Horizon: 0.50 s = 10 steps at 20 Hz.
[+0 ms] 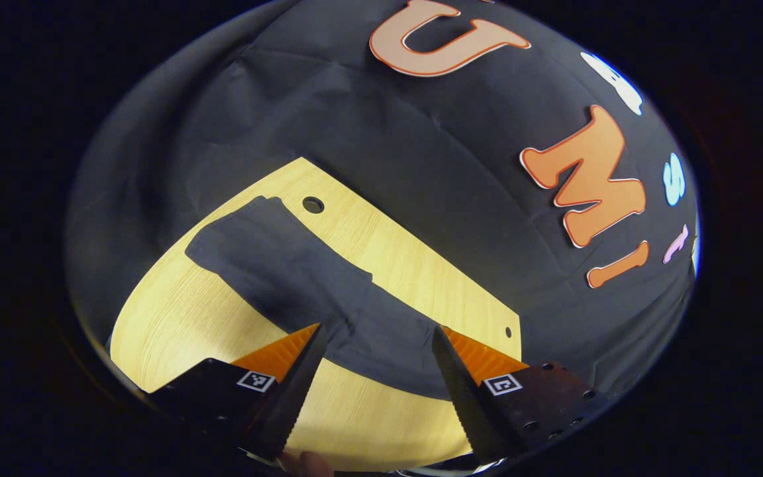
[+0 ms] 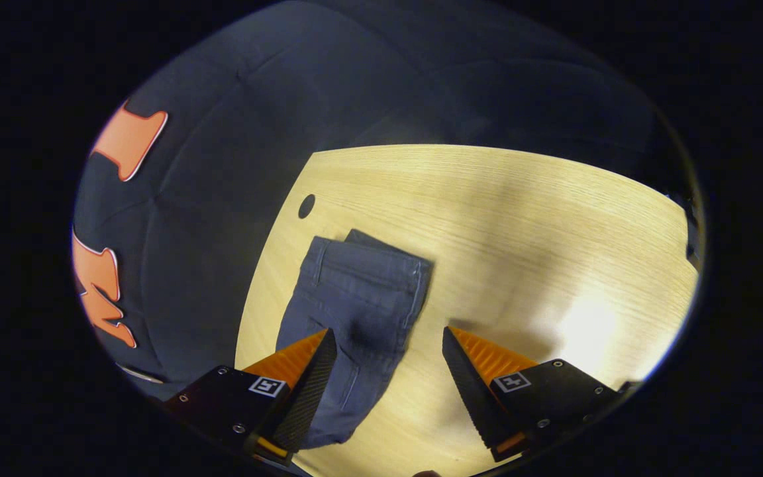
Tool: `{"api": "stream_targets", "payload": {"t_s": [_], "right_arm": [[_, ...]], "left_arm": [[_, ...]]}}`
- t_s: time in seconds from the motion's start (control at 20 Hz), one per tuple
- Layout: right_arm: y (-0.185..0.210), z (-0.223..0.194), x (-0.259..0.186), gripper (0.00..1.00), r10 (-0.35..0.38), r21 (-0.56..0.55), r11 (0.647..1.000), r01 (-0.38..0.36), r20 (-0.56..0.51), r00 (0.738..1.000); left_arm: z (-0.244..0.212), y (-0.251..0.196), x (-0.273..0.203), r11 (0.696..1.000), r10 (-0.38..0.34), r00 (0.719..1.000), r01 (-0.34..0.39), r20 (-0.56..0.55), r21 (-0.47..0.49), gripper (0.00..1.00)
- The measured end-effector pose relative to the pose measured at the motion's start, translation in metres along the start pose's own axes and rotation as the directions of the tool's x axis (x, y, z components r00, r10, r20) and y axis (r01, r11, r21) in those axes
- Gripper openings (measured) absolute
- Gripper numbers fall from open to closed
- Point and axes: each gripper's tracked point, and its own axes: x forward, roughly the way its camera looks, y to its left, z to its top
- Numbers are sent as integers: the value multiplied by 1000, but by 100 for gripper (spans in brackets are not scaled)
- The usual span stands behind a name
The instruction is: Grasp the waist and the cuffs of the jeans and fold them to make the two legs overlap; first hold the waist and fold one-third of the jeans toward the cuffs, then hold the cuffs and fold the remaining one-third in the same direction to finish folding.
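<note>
On table (image 2: 520,218), jeans (image 2: 355,298) near hole-side edge, bare wood beside, both grippers' fingers (image 1: 302,377) spread, empty.

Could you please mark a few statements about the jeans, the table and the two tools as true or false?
1. The jeans lie on a wooden table. True.
2. The right tool is shut on the jeans. False: its jaws stand open, gripping nothing.
3. The table has a round hole near the jeans. True.
4. The left tool holds a cuff in the air. False: it is open, and the jeans lie flat.
</note>
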Motion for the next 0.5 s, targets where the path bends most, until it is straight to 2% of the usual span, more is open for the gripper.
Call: {"api": "stream_targets", "payload": {"t_s": [0.05, 0.15, 0.2, 0.3, 0.45, 0.5], "right_arm": [[-3, 1, 7, 98, -8, 6, 1000, 8, -3, 1000], [5, 9, 15, 100, 23, 32, 999, -24, 17, 1000], [9, 12, 20, 96, 34, 30, 999, -35, 32, 999], [16, 13, 28, 95, 60, -19, 998, -58, 65, 996], [8, 11, 31, 79, 47, -132, 991, -32, 115, 992], [8, 12, 36, 67, 47, -137, 990, -30, 121, 992]], "left_arm": [[-2, -1, -6, 1000, -1, 1000, 1, 14, 6, 98], [2, -8, -21, 1000, -8, 998, 7, 63, 26, 98], [6, -12, -30, 999, -17, 995, 12, 99, 49, 98], [21, -25, -43, 994, -37, 982, 18, 185, 104, 98], [46, -24, -58, 990, -67, 940, 20, 334, 142, 98], [52, -25, -60, 988, -59, 924, 1, 378, 153, 98]]}}
